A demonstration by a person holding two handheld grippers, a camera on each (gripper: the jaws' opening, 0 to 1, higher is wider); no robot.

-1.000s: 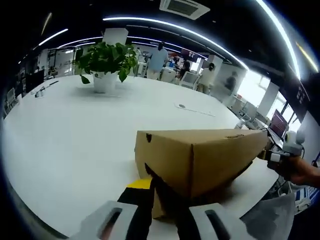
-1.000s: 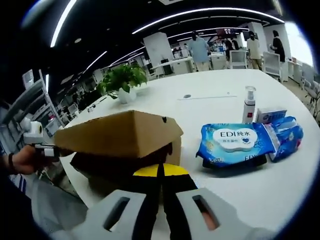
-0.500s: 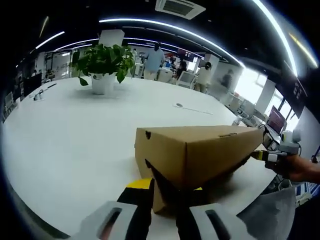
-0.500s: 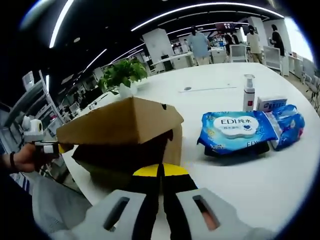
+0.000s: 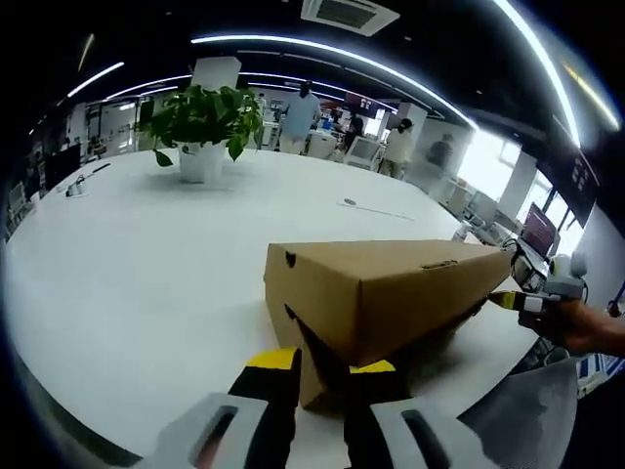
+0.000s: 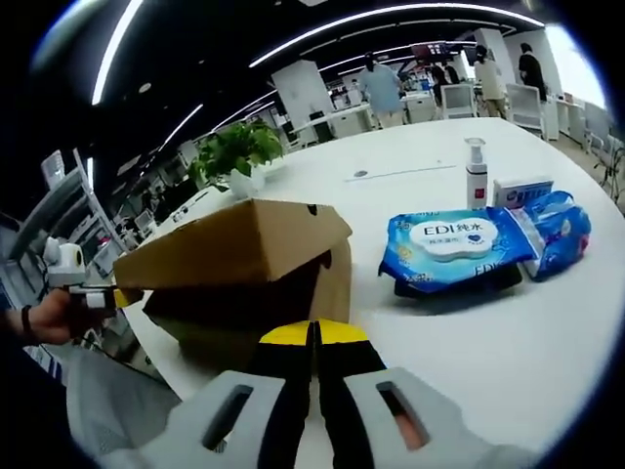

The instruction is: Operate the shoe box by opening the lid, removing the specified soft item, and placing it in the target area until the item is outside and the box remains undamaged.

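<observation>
A large round white table (image 5: 146, 264) carries everything, and near its edge sits the brown cardboard shoe box (image 5: 376, 303), its lid (image 6: 229, 256) raised partway so a dark gap shows beneath it in the right gripper view. The soft item to be taken out cannot be seen inside that gap. In the left gripper view the left gripper (image 5: 317, 366) is at the box's near corner with its yellow-tipped jaws parted either side of the lid's edge; whether they actually pinch it cannot be told. In the right gripper view the right gripper (image 6: 314, 335) has its jaws pressed together right at the opposite end of the box, and whether cardboard sits between them cannot be told. Beside the box lies a blue pack of wipes (image 6: 451, 249), with a smaller blue pack (image 6: 562, 233) touching it. Farther off stand a potted plant (image 5: 203, 125) and a small pump bottle (image 6: 476, 174).
</observation>
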